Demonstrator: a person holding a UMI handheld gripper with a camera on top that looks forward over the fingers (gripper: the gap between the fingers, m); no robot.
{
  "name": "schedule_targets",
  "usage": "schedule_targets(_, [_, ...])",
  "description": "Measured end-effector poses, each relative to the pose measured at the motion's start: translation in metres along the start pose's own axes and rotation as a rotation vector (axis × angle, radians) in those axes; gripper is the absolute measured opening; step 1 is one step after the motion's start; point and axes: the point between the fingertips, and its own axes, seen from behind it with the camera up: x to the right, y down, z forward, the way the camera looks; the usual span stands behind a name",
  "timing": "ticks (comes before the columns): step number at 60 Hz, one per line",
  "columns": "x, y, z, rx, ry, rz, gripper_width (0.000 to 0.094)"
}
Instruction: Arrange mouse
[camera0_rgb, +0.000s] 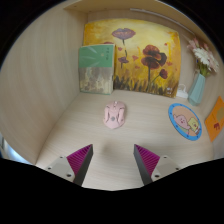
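Hand-held gripper (113, 160) wide open, empty; pink mouse (114, 117) sits beyond the fingers on desk (70, 130). Risk: rounded shell slips if grabbed off-centre.

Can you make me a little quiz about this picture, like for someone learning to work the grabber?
1. True or false: the gripper is already squeezing the pink mouse.
2. What stands behind the mouse, against the back wall?
A. the flower painting
B. a lamp
C. a teapot
3. Fill in the blank: the round coaster lies in front of the pale blue ____ with white flowers.

Key:
1. False. The fingers are open and the mouse lies on the table beyond them.
2. A
3. vase
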Motion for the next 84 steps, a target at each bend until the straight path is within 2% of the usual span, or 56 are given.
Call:
schedule_targets(12, [0.006, -0.069, 0.078, 0.021, 0.070, 0.066, 0.0830])
schedule_targets(22, [0.015, -0.095, 0.118, 0.002, 0.112, 0.083, 0.0799])
schedule_targets(30, [0.013, -0.091, 0.136, -0.042, 0.103, 0.081, 0.0599])
schedule_targets(39, [0.014, -0.093, 0.134, -0.043, 0.105, 0.127, 0.0513])
schedule_targets(46, [0.017, -0.092, 0.136, -0.052, 0.127, 0.133, 0.0371])
schedule_targets(60, [0.020, -0.101, 0.131, -0.100, 0.083, 0.134, 0.0360])
schedule_targets(69, [0.065, -0.194, 0.078, 0.055, 0.082, 0.131, 0.0363])
schedule_targets(76, [0.126, -0.268, 0.019, 0.203, 0.122, 0.088, 0.0362])
schedule_targets(84, [0.206, -0.304, -0.036, 0.300, 0.184, 0.082, 0.0362])
